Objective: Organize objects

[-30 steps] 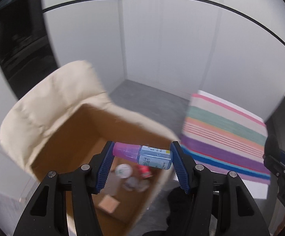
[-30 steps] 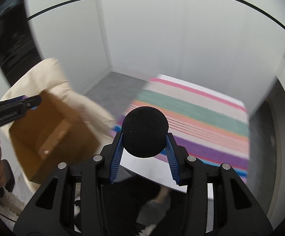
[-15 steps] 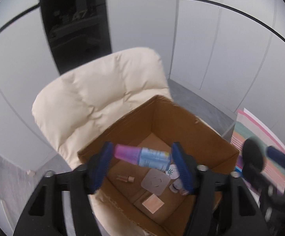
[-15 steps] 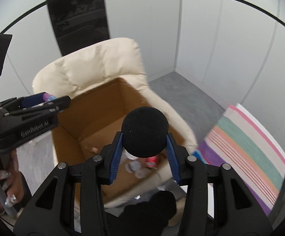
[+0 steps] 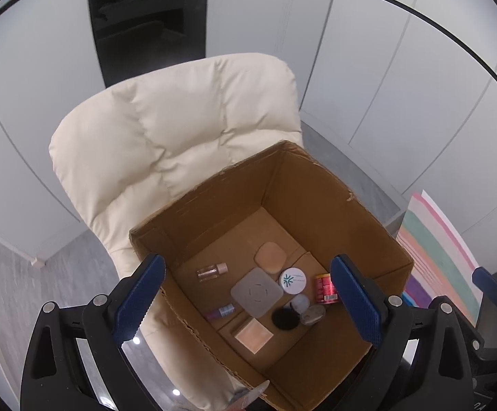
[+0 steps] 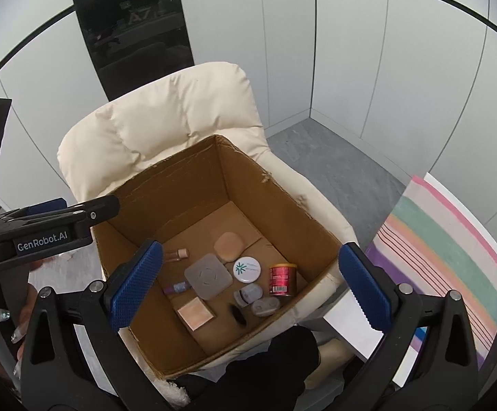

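An open cardboard box (image 5: 320, 185) sits on a cream padded chair (image 5: 179, 126); it also shows in the right wrist view (image 6: 186, 185). On its floor lie the pink-capped blue bottle (image 5: 221, 311), the black sponge ball (image 5: 285, 318), a grey square pad (image 5: 256, 291), a white round tin (image 5: 293, 280), a red can (image 5: 325, 288), a small clear vial (image 5: 212, 270) and tan compacts. My left gripper (image 5: 248, 299) is open and empty above the box. My right gripper (image 6: 250, 284) is open and empty above it too. The bottle (image 6: 177, 287) and the ball (image 6: 238, 315) also show in the right wrist view.
A striped cloth (image 6: 454, 246) covers a surface to the right of the chair. White wall panels and a dark glass strip (image 5: 145, 17) stand behind. Grey floor (image 5: 12, 274) lies around the chair. The left gripper's body (image 6: 42, 233) shows at the right wrist view's left edge.
Both grippers have opened over the box. The bottle has left the left gripper and the black ball has left the right one; both now lie on the box floor.
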`<move>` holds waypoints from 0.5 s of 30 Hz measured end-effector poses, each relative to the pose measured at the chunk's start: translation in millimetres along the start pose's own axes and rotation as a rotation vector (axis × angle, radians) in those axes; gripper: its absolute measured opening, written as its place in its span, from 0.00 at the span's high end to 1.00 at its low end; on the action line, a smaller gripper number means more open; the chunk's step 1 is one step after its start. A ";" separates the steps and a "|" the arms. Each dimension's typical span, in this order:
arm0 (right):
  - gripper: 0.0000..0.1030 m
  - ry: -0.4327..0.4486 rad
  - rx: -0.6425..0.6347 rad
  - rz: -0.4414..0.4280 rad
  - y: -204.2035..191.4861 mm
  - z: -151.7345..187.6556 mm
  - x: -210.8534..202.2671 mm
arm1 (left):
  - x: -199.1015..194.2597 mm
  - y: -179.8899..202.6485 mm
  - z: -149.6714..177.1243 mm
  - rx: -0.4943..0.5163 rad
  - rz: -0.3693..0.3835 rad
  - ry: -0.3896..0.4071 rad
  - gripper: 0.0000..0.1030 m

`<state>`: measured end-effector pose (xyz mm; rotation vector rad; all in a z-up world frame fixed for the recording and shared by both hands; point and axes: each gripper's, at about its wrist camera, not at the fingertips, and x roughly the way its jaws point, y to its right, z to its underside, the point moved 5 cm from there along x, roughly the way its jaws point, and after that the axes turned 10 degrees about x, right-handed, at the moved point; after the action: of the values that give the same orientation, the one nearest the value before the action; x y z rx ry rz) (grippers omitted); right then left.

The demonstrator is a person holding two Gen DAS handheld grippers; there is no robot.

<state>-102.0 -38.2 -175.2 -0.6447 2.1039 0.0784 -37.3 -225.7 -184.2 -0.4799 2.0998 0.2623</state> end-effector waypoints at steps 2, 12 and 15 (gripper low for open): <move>0.00 0.000 0.009 0.014 5.5 1.7 -5.8 | -4.5 7.5 -0.7 0.028 0.010 0.013 0.05; 0.00 0.067 0.246 0.119 64.5 16.3 -92.7 | -95.5 87.4 -15.0 0.287 0.088 0.069 0.05; 0.00 0.053 0.371 0.194 88.1 23.2 -133.0 | -133.4 119.5 -12.7 0.400 0.174 0.045 0.05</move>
<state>-65.9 99.9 -100.2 -0.2231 2.1508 -0.2189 -33.8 -91.4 -65.2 -0.0653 2.1689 -0.0727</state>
